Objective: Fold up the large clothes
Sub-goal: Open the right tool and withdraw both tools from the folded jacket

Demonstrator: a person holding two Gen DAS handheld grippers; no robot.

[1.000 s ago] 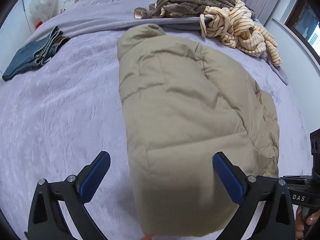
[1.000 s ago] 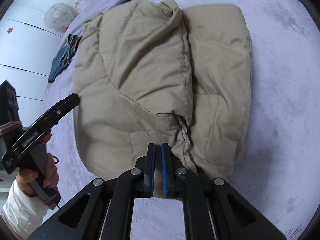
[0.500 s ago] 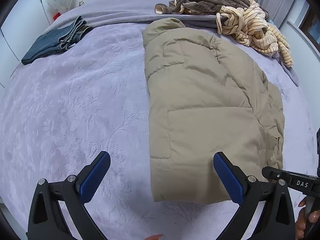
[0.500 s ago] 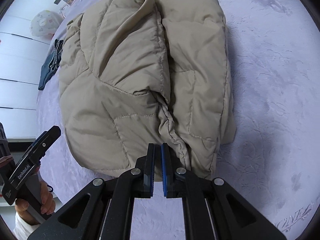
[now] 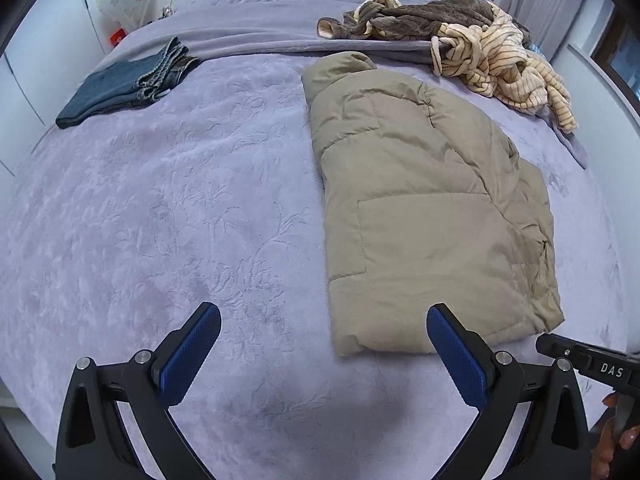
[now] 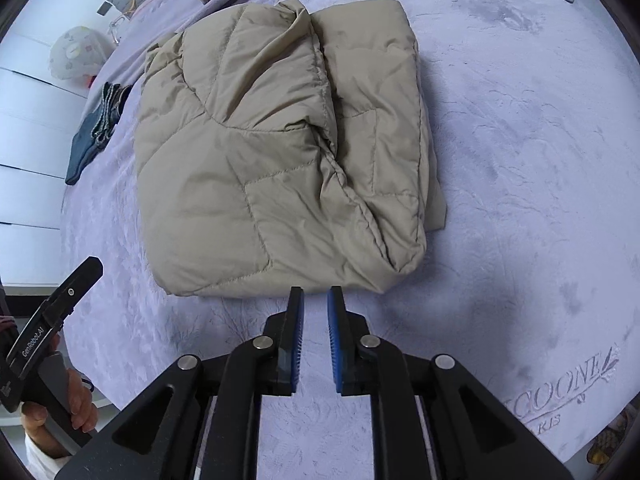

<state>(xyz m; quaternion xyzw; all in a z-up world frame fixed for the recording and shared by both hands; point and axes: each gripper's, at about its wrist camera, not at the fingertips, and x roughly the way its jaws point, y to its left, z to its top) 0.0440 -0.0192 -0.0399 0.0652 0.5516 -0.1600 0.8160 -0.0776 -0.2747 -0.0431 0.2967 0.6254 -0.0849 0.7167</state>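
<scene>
On the bed point(image 5: 160, 220): a lilac blanket covers it.
Jacket point(image 5: 420, 208): beige, padded, folded, lying on the bed's right half.
Left tool point(image 5: 324, 344): spread wide, empty, above the blanket.
Right tool point(image 6: 315, 320): has just been opening; narrow gap, nothing between, just before the jacket's hem.
Jeans point(image 5: 124, 84): folded, far left.

The left gripper point(image 5: 323, 346) points steeply downward with its fingers point(image 5: 190, 354) spread wide, blue pads facing each other and nothing between them. The right gripper point(image 6: 316, 312) also tilts steeply down; its jaws have just been opening and now stand a narrow gap apart, empty, pads touching nothing. In the right wrist view, a hand point(image 6: 60, 412) at eight o'clock wraps the left gripper's handle. In the left wrist view, fingertips point(image 5: 618, 438) show at four o'clock on the right gripper's handle.
</scene>
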